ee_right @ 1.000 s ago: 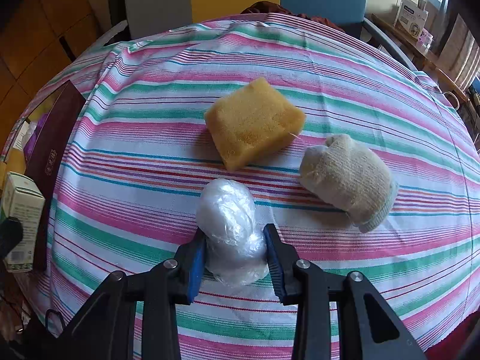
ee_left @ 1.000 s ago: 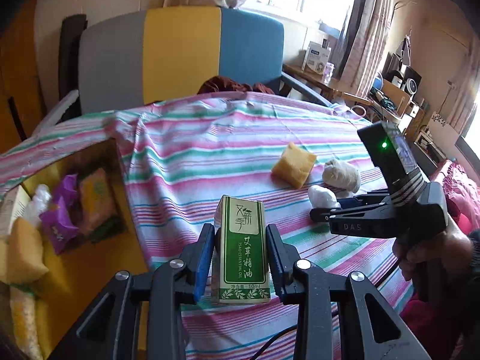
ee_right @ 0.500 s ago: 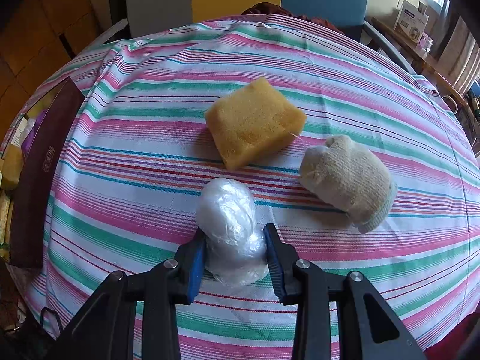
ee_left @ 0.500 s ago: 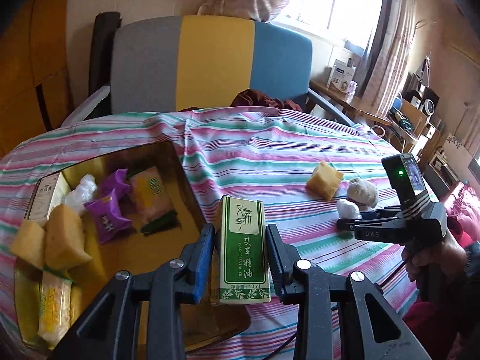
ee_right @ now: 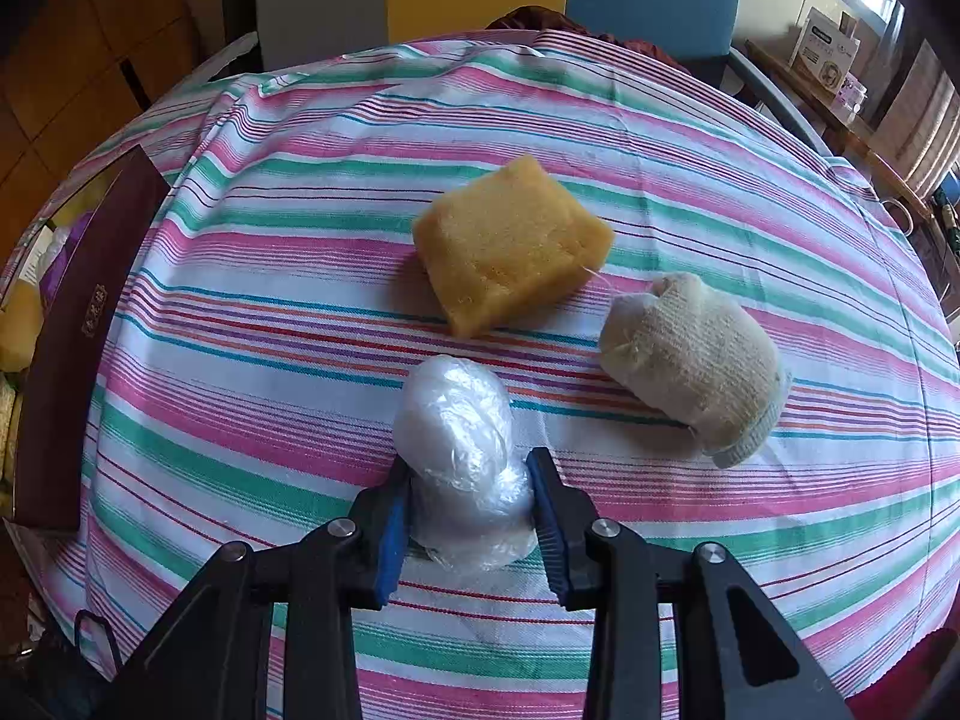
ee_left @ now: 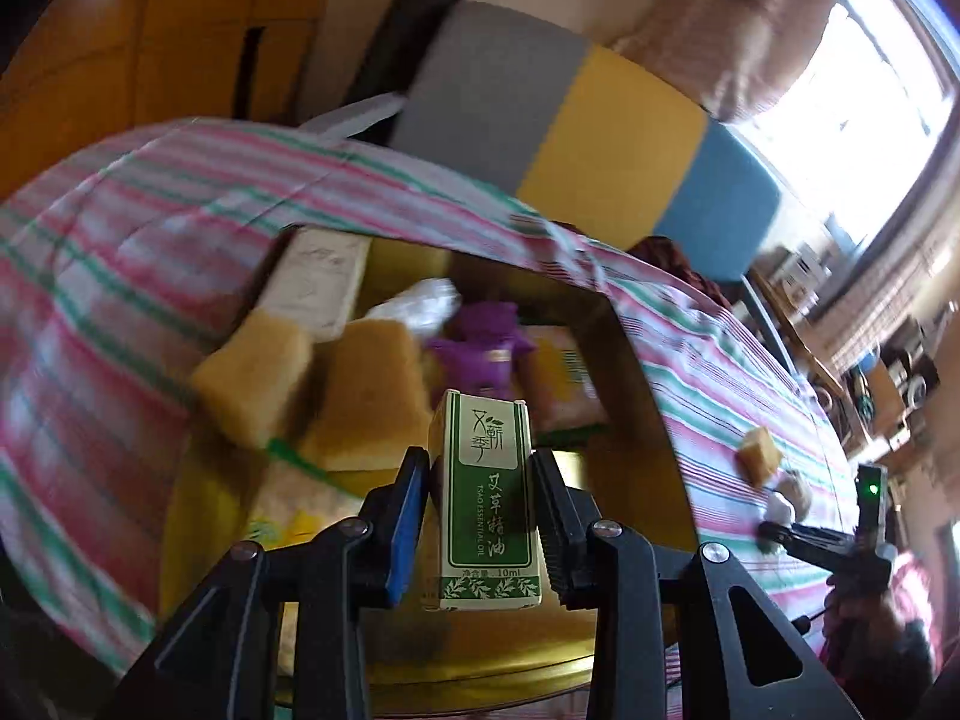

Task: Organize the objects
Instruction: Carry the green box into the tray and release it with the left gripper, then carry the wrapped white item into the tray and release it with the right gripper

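Note:
My left gripper [ee_left: 480, 516] is shut on a green and white essential oil box [ee_left: 485, 498], held upright above the open gold-lined box [ee_left: 636, 384]. Inside that box lie two yellow sponges [ee_left: 366, 396], a purple packet [ee_left: 480, 342], a white carton [ee_left: 315, 279] and other packets. In the right wrist view my right gripper [ee_right: 471, 510] is shut on a clear plastic bundle [ee_right: 462, 450] resting on the striped tablecloth [ee_right: 270, 324]. A yellow sponge [ee_right: 510, 243] and a cream knitted glove [ee_right: 690, 354] lie just beyond it.
The box's dark maroon side [ee_right: 78, 348] stands at the left edge of the right wrist view. A chair with grey, yellow and blue panels [ee_left: 600, 138] stands behind the table. Cluttered shelves [ee_left: 888, 372] line the far right by the window.
My left gripper has swung left with the oil box and rolled, from over the cloth to over the open box. The right gripper and its plastic bundle have stayed put.

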`<state>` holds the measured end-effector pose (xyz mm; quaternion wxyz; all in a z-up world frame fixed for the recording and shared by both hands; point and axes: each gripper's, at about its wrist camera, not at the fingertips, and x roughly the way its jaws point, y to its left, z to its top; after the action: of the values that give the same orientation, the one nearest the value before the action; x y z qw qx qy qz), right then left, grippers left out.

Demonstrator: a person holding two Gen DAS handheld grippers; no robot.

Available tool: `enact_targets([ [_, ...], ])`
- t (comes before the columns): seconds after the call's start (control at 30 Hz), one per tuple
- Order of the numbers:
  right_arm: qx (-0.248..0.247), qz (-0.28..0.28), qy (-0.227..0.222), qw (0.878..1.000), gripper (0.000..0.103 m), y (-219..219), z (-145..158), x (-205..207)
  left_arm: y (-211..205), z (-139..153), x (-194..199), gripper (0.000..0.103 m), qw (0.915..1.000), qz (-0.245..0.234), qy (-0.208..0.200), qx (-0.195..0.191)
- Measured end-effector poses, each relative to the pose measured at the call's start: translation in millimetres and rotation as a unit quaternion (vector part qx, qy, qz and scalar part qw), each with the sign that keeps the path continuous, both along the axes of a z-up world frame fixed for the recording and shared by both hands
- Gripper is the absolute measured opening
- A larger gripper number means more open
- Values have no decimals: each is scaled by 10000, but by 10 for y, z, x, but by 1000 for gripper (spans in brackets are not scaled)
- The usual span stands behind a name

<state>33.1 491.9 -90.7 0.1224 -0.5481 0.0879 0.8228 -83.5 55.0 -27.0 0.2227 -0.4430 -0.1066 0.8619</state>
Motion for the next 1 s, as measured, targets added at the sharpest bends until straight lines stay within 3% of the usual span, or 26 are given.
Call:
enact_targets([
  [0.13, 2, -15, -6, 10000, 37, -6, 1, 2, 25, -83, -25, 35, 9999, -71, -140, -1],
  [0.3, -2, -23, -8, 10000, 37, -13, 4, -4, 370, -124, -112, 35, 9986, -380, -87, -351],
  [0.67, 0, -19, -9, 10000, 37, -30, 5, -9, 630, -364, -454, 36, 9950, -206, -178, -961],
  [0.73, 5, -17, -12, 10000, 37, -32, 3, -11, 624, -353, -436, 36, 9947, -211, -111, -998],
  [0.87, 13, -26, -10, 10000, 37, -33, 5, -12, 613, -352, -405, 47, 9938, -205, -32, -1089],
  [1.0, 31, -49, -10, 10000, 37, -33, 0, -9, 580, -247, -314, 47, 9931, -141, 217, -1146],
])
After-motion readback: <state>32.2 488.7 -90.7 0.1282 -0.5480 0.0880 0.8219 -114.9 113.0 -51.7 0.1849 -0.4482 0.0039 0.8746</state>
